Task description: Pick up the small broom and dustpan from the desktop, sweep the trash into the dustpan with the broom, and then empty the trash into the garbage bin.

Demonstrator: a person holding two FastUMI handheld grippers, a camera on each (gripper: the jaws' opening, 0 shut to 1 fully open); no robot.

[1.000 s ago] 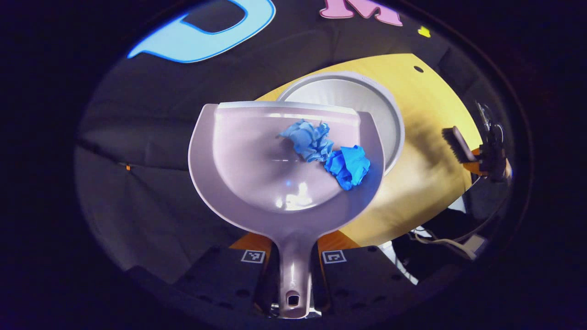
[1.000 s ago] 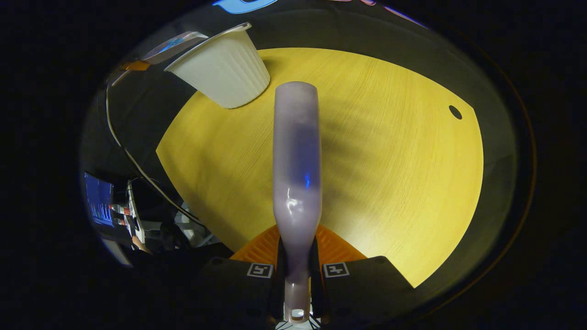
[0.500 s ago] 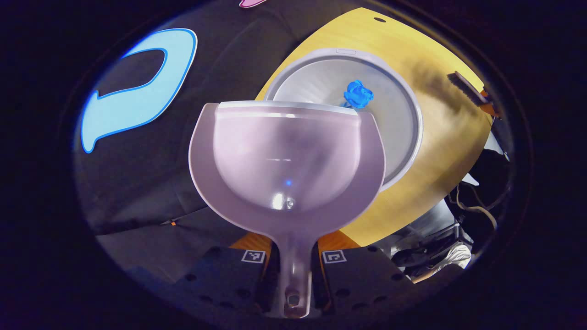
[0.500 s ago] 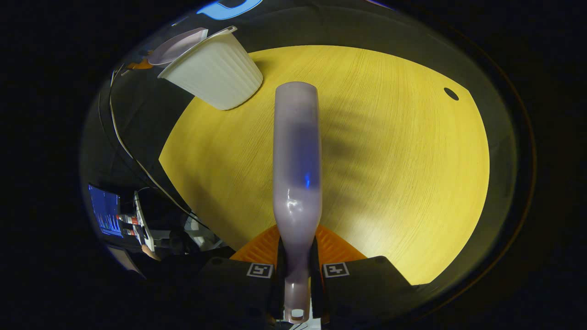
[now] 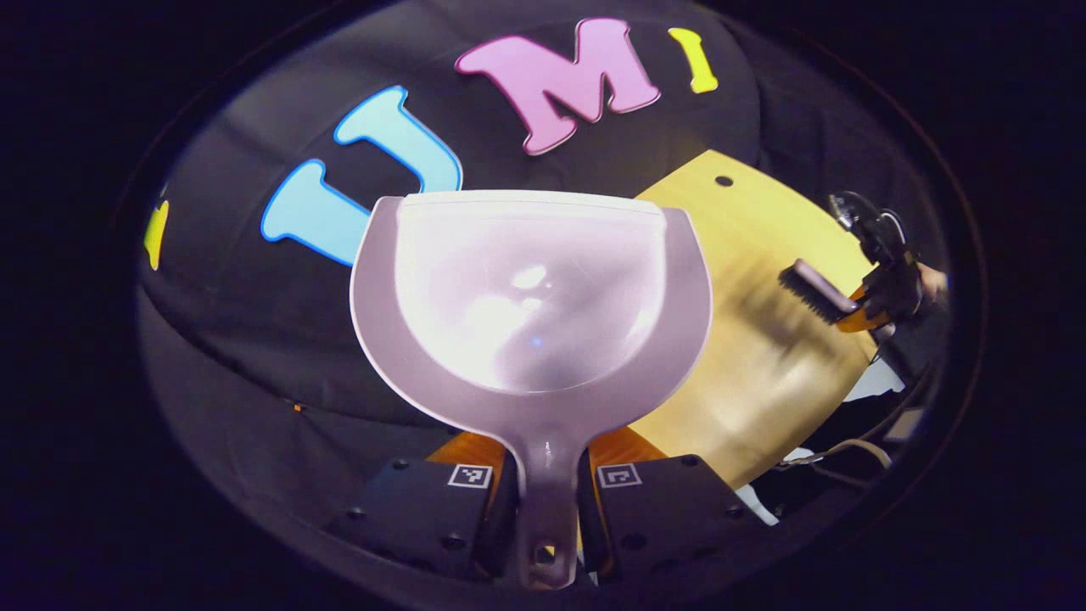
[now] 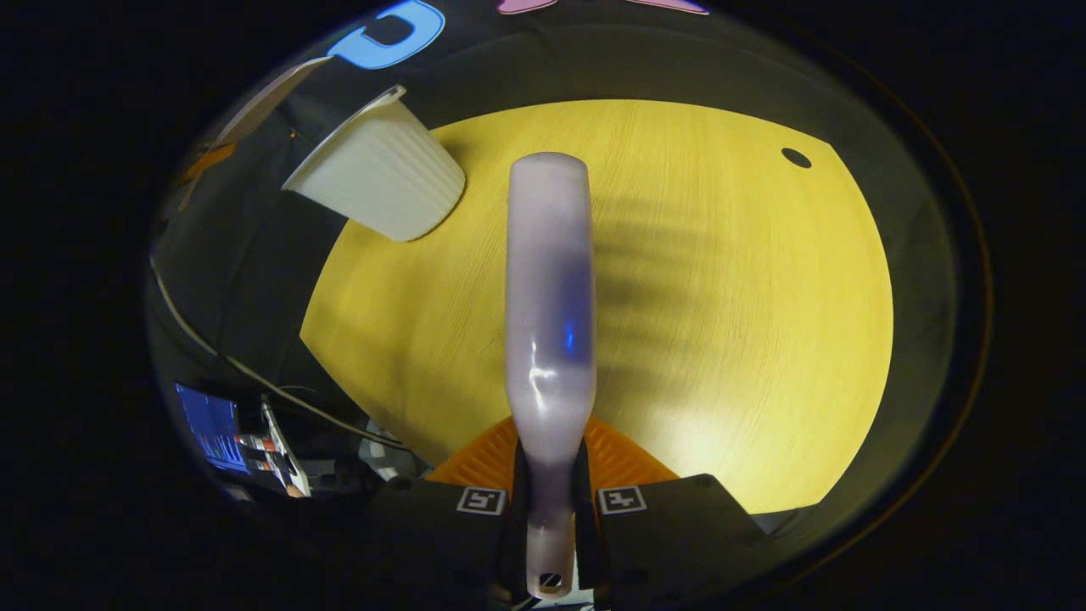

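Observation:
In the left gripper view my left gripper is shut on the handle of the pale mauve dustpan, whose bowl is bare and held up in front of the booth wall. In the right gripper view my right gripper is shut on the handle of the small broom, seen from its smooth back above the yellow desktop. The white ribbed garbage bin stands at the desk's far left corner. The broom's dark bristles and the other gripper also appear at the right of the left gripper view.
A small round hole marks the desktop's far right. Cables and a lit screen lie beyond the desk's left edge. The desktop stretches out to the right of the dustpan.
The blue crumpled trash slid out of the dustpan into the bin. The dustpan has since tipped up and away from the bin, now facing the wall. The broom has barely moved.

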